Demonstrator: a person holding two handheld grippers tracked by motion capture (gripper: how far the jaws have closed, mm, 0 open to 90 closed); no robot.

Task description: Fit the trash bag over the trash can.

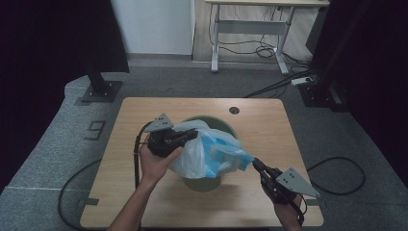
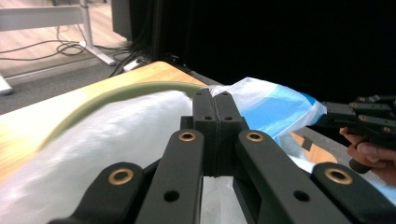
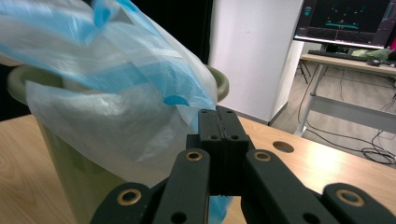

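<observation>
High view: a plastic bag stretched over a green bin

Left gripper [image 1: 190, 136] sits at the bin's near-left rim, jaws pressed together on the white edge of the plastic bag [image 1: 211, 151]; its own camera shows the pads meeting with film around them. Between the two hands, the green bin [image 1: 204, 182] stands mid-worktop [image 1: 144, 115], the blue-and-white bag draped across its mouth. Right gripper [image 1: 256, 164] pinches the bag's blue corner, pulled out beyond the rim, probably only a thin fold between the closed jaws.
</observation>
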